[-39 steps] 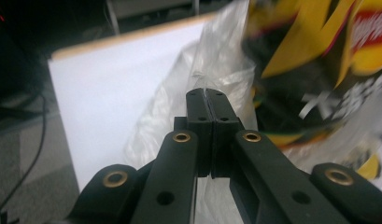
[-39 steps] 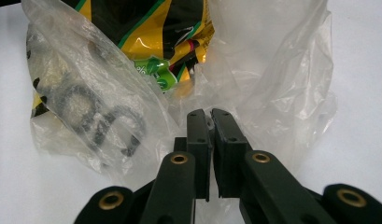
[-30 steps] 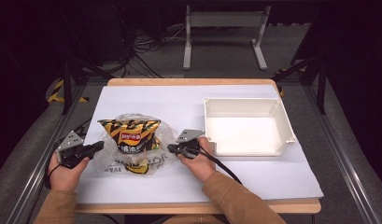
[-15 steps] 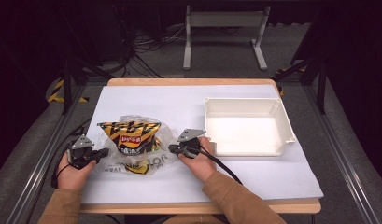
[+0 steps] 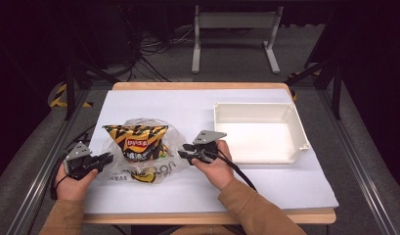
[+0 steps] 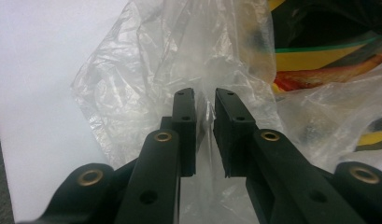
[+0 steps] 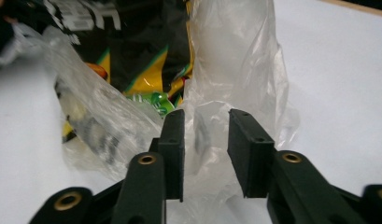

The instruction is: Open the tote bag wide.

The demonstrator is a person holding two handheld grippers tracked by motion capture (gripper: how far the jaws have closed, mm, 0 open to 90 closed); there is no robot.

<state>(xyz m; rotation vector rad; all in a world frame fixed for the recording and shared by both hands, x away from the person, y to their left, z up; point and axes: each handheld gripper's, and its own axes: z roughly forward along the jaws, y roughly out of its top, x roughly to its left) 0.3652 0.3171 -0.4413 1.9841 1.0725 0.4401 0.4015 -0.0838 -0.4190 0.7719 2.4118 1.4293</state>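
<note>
On the white table point(image 5: 295, 186) a clear plastic bag point(image 5: 139, 169) with a yellow and black chips packet point(image 5: 137, 142) inside lies left of the middle, and an empty white tray point(image 5: 258, 132) stands to the right of it, apart from the bag. The left gripper point(image 5: 103, 159) is at the left edge of the bag and its jaws have just been opening, now a narrow gap with thin plastic between them that the pads do not seem to press. The right gripper point(image 5: 184, 151) is at the right edge of the bag, its jaws also just opening and now spread wider, with a fold of the bag standing loose between them.
</note>
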